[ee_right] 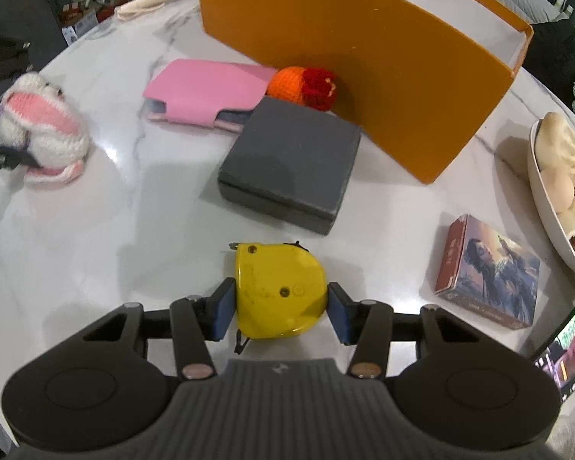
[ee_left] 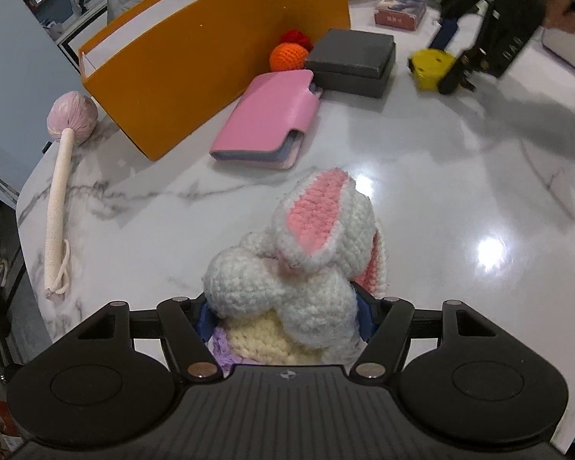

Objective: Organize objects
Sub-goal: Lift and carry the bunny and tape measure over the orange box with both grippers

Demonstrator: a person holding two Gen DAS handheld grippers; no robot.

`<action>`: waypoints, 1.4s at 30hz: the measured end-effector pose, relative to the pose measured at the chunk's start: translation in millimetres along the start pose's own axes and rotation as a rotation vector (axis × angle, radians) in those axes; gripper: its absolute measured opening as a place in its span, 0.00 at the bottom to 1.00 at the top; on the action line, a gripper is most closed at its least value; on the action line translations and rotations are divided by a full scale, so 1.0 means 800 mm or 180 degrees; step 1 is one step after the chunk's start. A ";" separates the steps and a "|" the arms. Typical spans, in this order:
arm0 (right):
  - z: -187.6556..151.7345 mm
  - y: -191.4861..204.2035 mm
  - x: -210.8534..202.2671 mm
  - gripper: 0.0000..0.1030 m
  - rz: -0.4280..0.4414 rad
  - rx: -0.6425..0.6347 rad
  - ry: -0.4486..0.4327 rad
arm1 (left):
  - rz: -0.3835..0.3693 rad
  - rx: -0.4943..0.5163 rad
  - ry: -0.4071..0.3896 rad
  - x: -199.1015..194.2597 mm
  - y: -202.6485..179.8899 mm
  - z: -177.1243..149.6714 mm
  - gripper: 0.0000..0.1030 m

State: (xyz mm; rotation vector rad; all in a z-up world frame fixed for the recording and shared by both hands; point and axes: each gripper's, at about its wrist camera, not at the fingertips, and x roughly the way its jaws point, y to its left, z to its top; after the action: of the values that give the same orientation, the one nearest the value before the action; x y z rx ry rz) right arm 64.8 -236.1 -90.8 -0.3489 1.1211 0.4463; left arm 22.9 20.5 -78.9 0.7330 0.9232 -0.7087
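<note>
A white crochet bunny (ee_left: pixel 306 253) with pink ears sits between the blue pads of my left gripper (ee_left: pixel 285 308), which is shut on its body just above the marble table (ee_left: pixel 421 191). The right wrist view shows the same bunny (ee_right: pixel 44 130) at the far left. A yellow tape measure (ee_right: pixel 278 287) lies on the table with my right gripper (ee_right: pixel 281 306) shut on it, one blue pad against each side. In the left wrist view that tape measure (ee_left: pixel 427 67) and the right gripper (ee_left: pixel 454 74) appear at the far right, held by a hand.
A tall orange box (ee_right: pixel 383 61) stands open at the back. Before it lie a pink wallet (ee_right: pixel 207 92), a grey flat box (ee_right: pixel 291 161) and an orange-and-red crochet ball (ee_right: pixel 306 84). A picture card box (ee_right: pixel 490 272) and a white bowl (ee_right: pixel 544 207) sit right. A pink mallet (ee_left: pixel 71 115) lies left.
</note>
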 end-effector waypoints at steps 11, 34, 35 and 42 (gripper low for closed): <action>0.000 0.059 -0.009 0.51 -0.0165 -0.0595 0.0043 | 0.0064 0.0052 0.0067 0.001 -0.009 0.005 0.75; 0.024 0.010 -0.057 0.51 0.0001 -0.0093 -0.0431 | 0.0224 -0.0236 -0.0314 -0.064 0.013 0.015 0.74; 0.027 0.007 -0.058 0.51 0.0022 -0.0054 -0.0457 | 0.0234 -0.0250 -0.0348 -0.067 0.015 0.019 0.74; 0.059 -0.010 -0.076 0.51 0.0161 0.0123 -0.0682 | 0.0304 -0.0517 -0.0766 -0.097 0.049 0.061 0.74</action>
State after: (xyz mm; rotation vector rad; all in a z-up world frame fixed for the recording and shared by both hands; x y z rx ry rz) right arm 83.5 -230.6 -15.8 -0.2332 0.9302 0.4941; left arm 42.7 20.0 19.1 0.5313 0.7119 -0.6147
